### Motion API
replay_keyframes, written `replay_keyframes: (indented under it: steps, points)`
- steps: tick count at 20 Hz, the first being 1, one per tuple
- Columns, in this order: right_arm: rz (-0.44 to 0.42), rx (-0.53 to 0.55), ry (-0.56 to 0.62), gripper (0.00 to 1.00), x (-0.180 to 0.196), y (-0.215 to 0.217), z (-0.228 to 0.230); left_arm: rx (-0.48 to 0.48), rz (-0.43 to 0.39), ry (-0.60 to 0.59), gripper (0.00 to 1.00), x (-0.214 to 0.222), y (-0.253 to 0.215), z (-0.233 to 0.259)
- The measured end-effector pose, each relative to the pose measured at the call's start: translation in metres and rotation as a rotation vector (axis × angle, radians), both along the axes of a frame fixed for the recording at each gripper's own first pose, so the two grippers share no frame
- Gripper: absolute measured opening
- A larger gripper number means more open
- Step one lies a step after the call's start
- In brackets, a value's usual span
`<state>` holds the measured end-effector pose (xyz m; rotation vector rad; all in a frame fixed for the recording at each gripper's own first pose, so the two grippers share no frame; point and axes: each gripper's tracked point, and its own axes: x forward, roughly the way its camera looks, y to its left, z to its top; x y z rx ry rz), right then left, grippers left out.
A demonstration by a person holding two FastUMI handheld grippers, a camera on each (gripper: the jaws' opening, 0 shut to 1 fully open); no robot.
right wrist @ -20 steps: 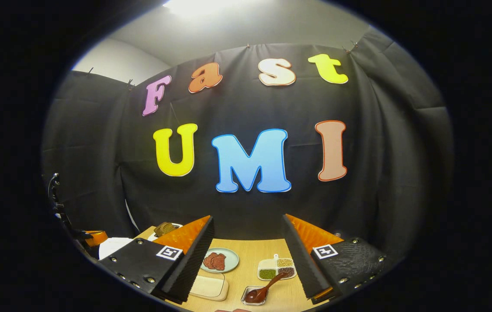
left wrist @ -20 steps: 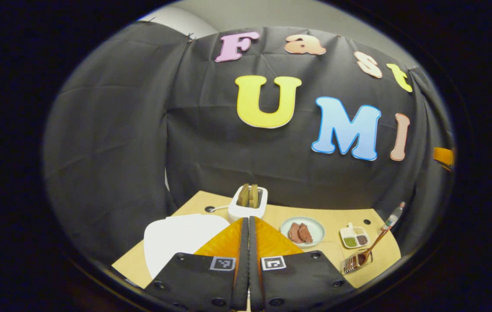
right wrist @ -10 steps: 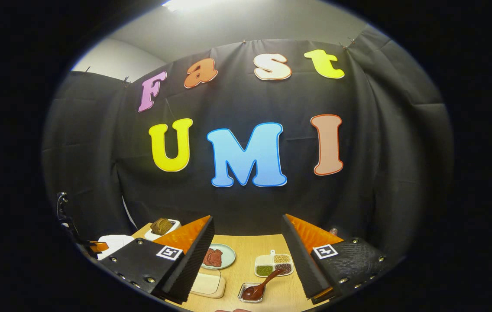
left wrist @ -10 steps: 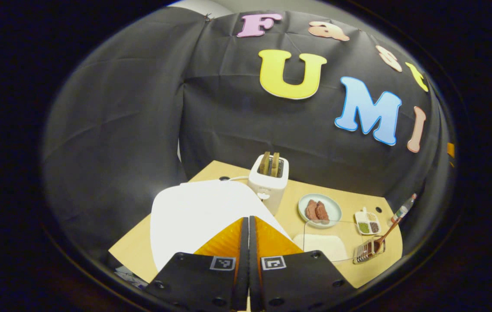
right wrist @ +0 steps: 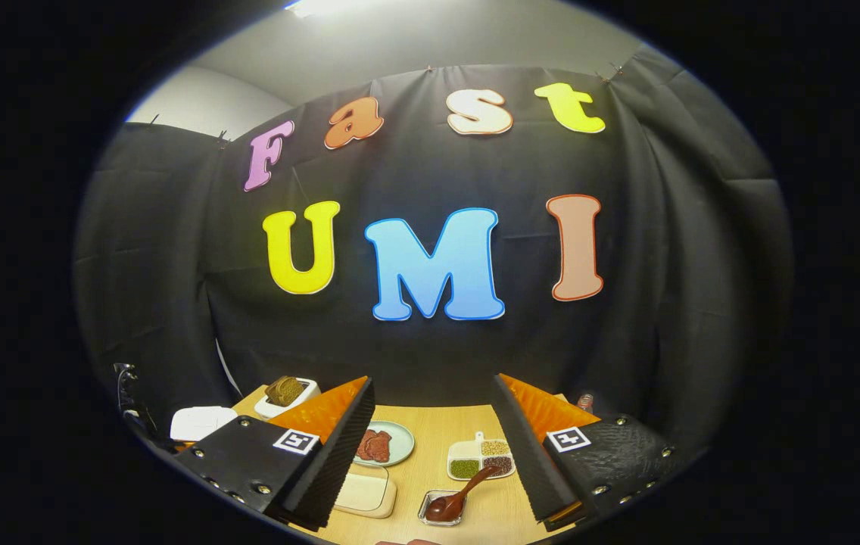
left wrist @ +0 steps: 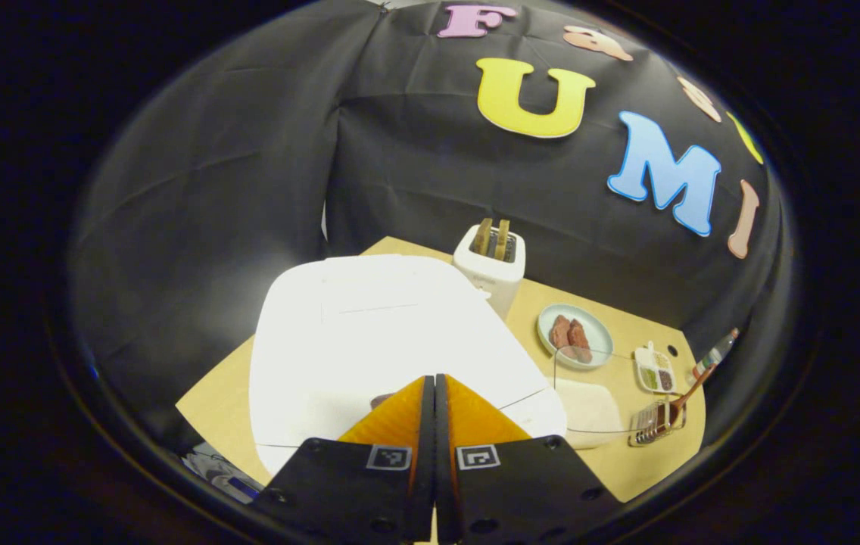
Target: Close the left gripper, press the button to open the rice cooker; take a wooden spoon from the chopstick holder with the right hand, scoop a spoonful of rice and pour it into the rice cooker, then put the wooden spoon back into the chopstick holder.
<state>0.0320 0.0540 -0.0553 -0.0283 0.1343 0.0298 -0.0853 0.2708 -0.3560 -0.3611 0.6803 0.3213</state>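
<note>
One step is done: the left gripper (left wrist: 434, 393) is clenched above the closed rice cooker (left wrist: 369, 333). Its button looks unpressed. The right gripper (right wrist: 434, 424) hangs released, with the wooden spoon (right wrist: 460, 496) untouched in its holder.

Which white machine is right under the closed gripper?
The big flat rice cooker. The left gripper hangs just over its near edge. The other white machine, the small toaster with bread in it, stands farther back.

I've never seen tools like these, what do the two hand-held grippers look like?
Each hand-held gripper, left and right, has two wedge-shaped fingers on dark plates studded with screws, and each plate bears a small square black-and-white marker. The right one's pads are ribbed.
</note>
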Motion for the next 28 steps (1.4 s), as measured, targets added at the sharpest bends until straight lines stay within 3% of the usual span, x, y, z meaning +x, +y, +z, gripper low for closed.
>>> replay_keyframes:
  steps: [1, 7, 12, 16, 18, 19, 20, 21, 25, 28]
  points:
    - [0.002, 0.000, 0.003, 0.94, 0.000, 0.001, -0.001, -0.003, 0.001, -0.002, 0.12, -0.001, 0.000, 0.001]
    - [0.001, 0.018, 0.005, 0.94, -0.002, -0.001, -0.003, -0.099, 0.038, 0.024, 0.08, -0.007, -0.006, -0.010]
    - [-0.013, 0.029, -0.003, 0.94, -0.004, -0.009, -0.001, 0.018, -0.003, 0.027, 0.10, 0.001, 0.000, 0.006]
    - [-0.023, 0.030, 0.001, 0.94, -0.005, -0.016, -0.002, 0.098, 0.051, -0.107, 0.08, 0.018, 0.017, 0.063]
    - [-0.025, 0.033, 0.002, 0.94, -0.005, -0.018, -0.003, 0.108, 0.081, -0.183, 0.22, 0.028, 0.023, 0.097]
    - [-0.025, 0.035, 0.002, 0.94, -0.005, -0.018, -0.002, 0.137, 0.092, -0.211, 0.37, 0.033, 0.029, 0.114]
    - [-0.026, 0.037, 0.002, 0.94, -0.005, -0.018, -0.003, 0.184, 0.105, -0.236, 0.45, 0.037, 0.037, 0.130]
    - [-0.024, 0.041, 0.001, 0.94, -0.006, -0.019, -0.003, 0.230, 0.105, -0.264, 0.64, 0.041, 0.044, 0.146]
    - [-0.026, 0.042, -0.005, 0.94, -0.005, -0.023, -0.003, 0.257, 0.111, -0.351, 0.94, 0.051, 0.040, 0.194]
    - [-0.034, 0.049, -0.002, 0.94, -0.006, -0.027, -0.006, 0.262, 0.107, -0.439, 0.96, 0.052, 0.031, 0.225]
